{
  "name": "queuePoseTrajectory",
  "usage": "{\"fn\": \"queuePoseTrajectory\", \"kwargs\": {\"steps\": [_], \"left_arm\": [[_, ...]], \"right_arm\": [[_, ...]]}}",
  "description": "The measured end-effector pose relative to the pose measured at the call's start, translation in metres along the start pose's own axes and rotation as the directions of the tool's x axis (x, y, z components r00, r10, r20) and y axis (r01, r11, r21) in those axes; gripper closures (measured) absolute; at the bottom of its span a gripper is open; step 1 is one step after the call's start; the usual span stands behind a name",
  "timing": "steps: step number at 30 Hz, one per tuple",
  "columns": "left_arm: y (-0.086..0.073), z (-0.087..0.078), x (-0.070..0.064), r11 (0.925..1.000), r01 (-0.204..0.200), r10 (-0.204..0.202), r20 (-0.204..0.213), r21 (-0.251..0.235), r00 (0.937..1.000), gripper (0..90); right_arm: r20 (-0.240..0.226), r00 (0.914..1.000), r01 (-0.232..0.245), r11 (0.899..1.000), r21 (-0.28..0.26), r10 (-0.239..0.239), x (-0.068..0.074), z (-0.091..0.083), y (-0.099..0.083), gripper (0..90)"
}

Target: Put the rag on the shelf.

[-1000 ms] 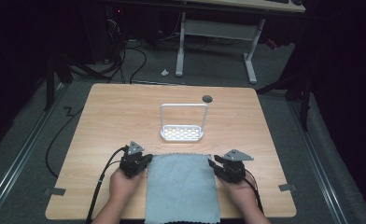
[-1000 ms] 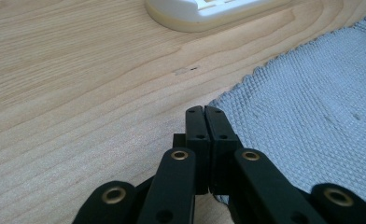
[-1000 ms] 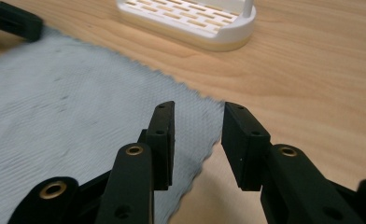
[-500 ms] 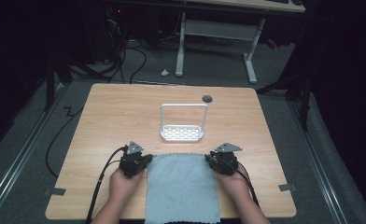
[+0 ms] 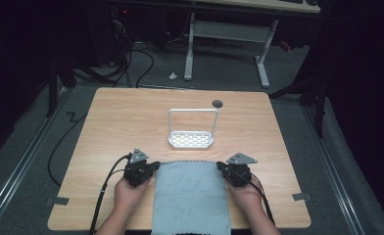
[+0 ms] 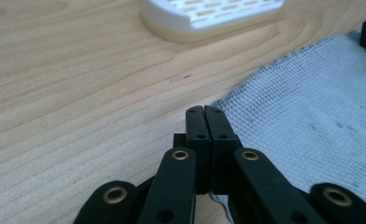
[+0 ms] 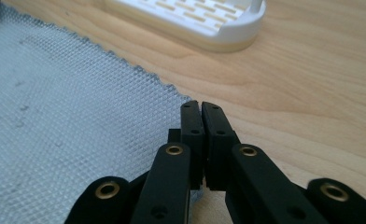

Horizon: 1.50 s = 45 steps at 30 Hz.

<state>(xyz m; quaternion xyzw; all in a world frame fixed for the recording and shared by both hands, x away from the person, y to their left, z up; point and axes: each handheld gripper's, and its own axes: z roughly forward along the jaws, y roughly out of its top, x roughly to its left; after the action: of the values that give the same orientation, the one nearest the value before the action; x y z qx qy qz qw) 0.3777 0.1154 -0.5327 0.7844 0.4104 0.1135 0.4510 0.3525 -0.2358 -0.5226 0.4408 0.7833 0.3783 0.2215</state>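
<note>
**Two grippers at the far corners of a grey cloth on a wooden table**

Nearest: a person's forearms come in over the near table edge, one hand on each gripper.

Grey cloth [image 5: 190, 196]: waffle-weave, lying flat at the near middle of the table [image 5: 107, 122], its near end hanging past the table edge. It lies between the two hands.

Left gripper [image 5: 154, 165]: held at the cloth's far left corner. In the left gripper view its jaws are pressed together with no gap, the tips [image 6: 204, 112] at the corner of the cloth [image 6: 312, 116]. Whether fabric is pinched between them, I cannot tell. A black cable trails from it back over the near edge.

Right gripper [image 5: 221, 167]: held at the cloth's far right corner. In the right gripper view the jaws are drawn together, tips [image 7: 200, 106] at the cloth's scalloped edge [image 7: 78, 116]. Again, any fabric caught between them is hidden.

Beyond the cloth: a white slotted tray [image 5: 191, 140] with a tall wire hoop handle, upright, near the cloth's far edge but apart from it.

Farther: a small dark round hole [image 5: 217, 103] in the tabletop.

Farthest: a white desk frame [image 5: 224, 34] and cables on the grey floor.
</note>
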Motion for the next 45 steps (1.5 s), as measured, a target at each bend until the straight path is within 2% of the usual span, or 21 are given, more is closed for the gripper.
{"fn": "queuePoseTrajectory", "kwargs": {"steps": [2,4,5,7,9,10,11,12,15,16,18,22,26,28,29,31,32,37,39,42,45], "left_arm": [[0.000,-0.002,-0.001,0.9998,-0.009,0.009,-0.008,-0.015,0.9999,89.5],[0.000,-0.007,-0.003,0.9985,0.014,-0.014,0.002,-0.053,0.9999,89.6],[0.001,-0.010,-0.005,0.9954,0.026,-0.026,0.001,-0.092,0.9997,89.6],[0.002,-0.013,-0.005,0.9936,0.027,-0.027,-0.001,-0.109,0.9996,89.6],[0.005,-0.017,-0.007,0.9879,0.041,-0.041,0.003,-0.149,0.9992,89.6],[0.007,-0.022,-0.008,0.9816,0.046,-0.046,0.004,-0.186,0.9989,89.6],[0.007,-0.022,-0.008,0.9816,0.046,-0.046,0.004,-0.186,0.9989,89.7],[0.009,-0.024,-0.009,0.9786,0.044,-0.044,0.005,-0.201,0.9990,89.7],[0.015,-0.034,-0.013,0.9666,0.035,-0.033,0.012,-0.254,0.9994,89.7],[0.015,-0.034,-0.013,0.9666,0.035,-0.033,0.012,-0.254,0.9994,89.8],[0.021,-0.040,-0.015,0.9568,0.027,-0.024,0.013,-0.290,0.9996,89.8],[0.027,-0.044,-0.016,0.9494,0.019,-0.017,0.009,-0.314,0.9998,89.8],[0.036,-0.048,-0.018,0.9381,0.007,-0.004,0.009,-0.346,0.9999,89.8],[0.038,-0.049,-0.018,0.9372,0.000,0.003,0.007,-0.349,1.0000,89.8],[0.041,-0.050,-0.020,0.9332,0.001,0.003,0.009,-0.359,1.0000,89.8],[0.043,-0.051,-0.021,0.9312,-0.007,0.009,0.006,-0.364,0.9999,89.8],[0.046,-0.052,-0.022,0.9255,-0.008,0.012,0.008,-0.379,0.9999,89.8],[0.054,-0.057,-0.025,0.9174,-0.020,0.026,0.009,-0.397,0.9996,89.8],[0.061,-0.061,-0.026,0.9088,-0.027,0.033,0.006,-0.416,0.9994,89.8],[0.065,-0.063,-0.026,0.9042,-0.036,0.041,0.003,-0.426,0.9992,89.8],[0.072,-0.069,-0.028,0.8957,-0.049,0.053,-0.002,-0.442,0.9986,89.8]], "right_arm": [[0.000,1.0000,-0.003,1.000,-0.010,0.003,0.001,-0.002,0.000,89.2],[0.005,1.0000,0.005,0.999,-0.034,-0.005,0.003,-0.006,0.001,89.2],[0.009,0.9999,0.009,0.998,-0.056,-0.008,0.004,-0.011,0.001,89.3],[0.014,0.9999,0.006,0.997,-0.077,-0.005,0.006,-0.015,0.002,89.3],[0.015,0.9999,0.005,0.996,-0.090,-0.004,0.006,-0.017,0.002,89.3],[0.012,0.9999,-0.010,0.993,-0.119,0.011,0.006,-0.022,0.004,89.3],[0.011,0.9999,-0.011,0.991,-0.135,0.013,0.006,-0.024,0.005,89.3],[0.011,0.9999,-0.011,0.991,-0.135,0.013,0.006,-0.024,0.005,89.3],[0.018,0.9997,-0.010,0.980,-0.199,0.013,0.007,-0.038,0.012,89.3],[0.017,0.9998,-0.009,0.977,-0.212,0.012,0.007,-0.041,0.014,89.3],[0.018,0.9998,0.002,0.973,-0.232,0.002,0.007,-0.045,0.018,89.3],[0.017,0.9999,0.005,0.967,-0.256,-0.001,0.005,-0.048,0.024,89.3],[0.023,0.9997,0.009,0.960,-0.280,-0.003,0.003,-0.052,0.030,89.3],[0.025,0.9997,0.011,0.959,-0.284,-0.004,0.002,-0.053,0.032,89.3],[0.023,0.9997,0.005,0.954,-0.300,0.002,0.001,-0.056,0.034,89.3],[0.027,0.9996,0.004,0.949,-0.315,0.004,0.000,-0.059,0.037,89.3],[0.030,0.9995,0.005,0.948,-0.319,0.005,0.000,-0.061,0.038,89.3],[0.029,0.9996,0.005,0.940,-0.342,0.005,-0.003,-0.068,0.046,89.3],[0.035,0.9994,0.013,0.936,-0.352,-0.001,-0.003,-0.071,0.049,89.2],[0.036,0.9993,0.014,0.933,-0.361,-0.001,-0.004,-0.073,0.053,89.3],[0.046,0.9989,0.026,0.922,-0.386,-0.009,-0.004,-0.080,0.062,89.3]]}}
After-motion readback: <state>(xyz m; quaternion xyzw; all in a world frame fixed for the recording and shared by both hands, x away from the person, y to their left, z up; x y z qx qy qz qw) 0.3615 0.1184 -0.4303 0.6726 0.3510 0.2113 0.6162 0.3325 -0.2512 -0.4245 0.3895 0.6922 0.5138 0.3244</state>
